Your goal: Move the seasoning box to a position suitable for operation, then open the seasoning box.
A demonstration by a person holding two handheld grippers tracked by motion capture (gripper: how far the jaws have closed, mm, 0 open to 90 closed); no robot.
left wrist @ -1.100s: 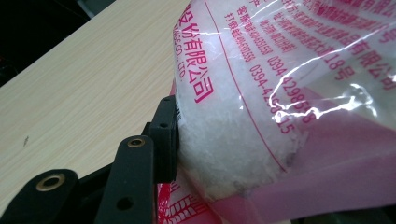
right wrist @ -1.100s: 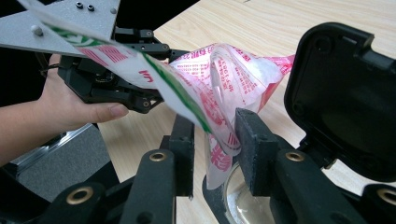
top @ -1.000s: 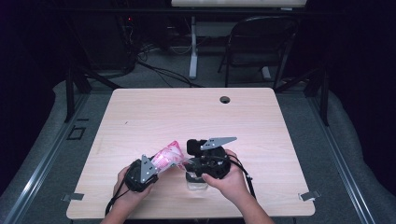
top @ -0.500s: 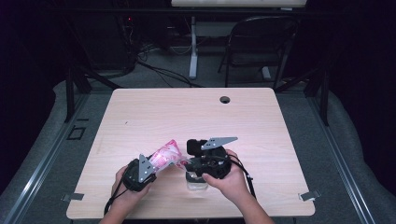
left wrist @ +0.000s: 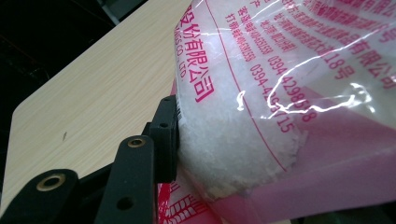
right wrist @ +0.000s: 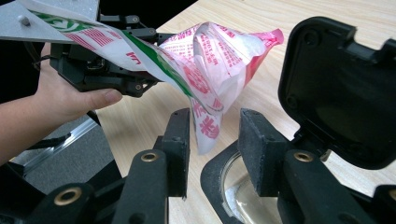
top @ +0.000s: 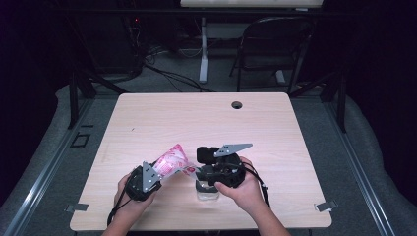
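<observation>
High view, bag: your left gripper [top: 156, 173] holds the pink-and-white bag [top: 170, 161] near the table's [top: 275, 123] near edge, tilted up and to the far side, its low corner reaching right toward the container [top: 206, 189].
High view, right side: your right gripper [top: 202, 169] sits just right of the bag, above the clear container; from up here you cannot tell how wide its jaws stand.
High view, risk: the container looks small, so in my judgement a drifting bag corner would pour onto the wood.

Left gripper view, grip: the visible jaw presses the bag [left wrist: 261, 116], which bulges with white granules; the other jaw is hidden, but the gripper looks clamped on it.
Left gripper view, risk: the film is slick and the fill heavy; if your squeeze eases, the bag may slide out.

Right gripper view, jaws: your right gripper's [right wrist: 214, 144] jaws stand apart, with the bag's [right wrist: 215, 70] torn corner hanging between them, untouched as far as I can tell.
Right gripper view, container: its black rim [right wrist: 212, 179] and raised lid [right wrist: 336, 88] lie just below and right.
Right gripper view, risk: closing on the corner and tugging could tear it wider and dump the grains at once.
</observation>
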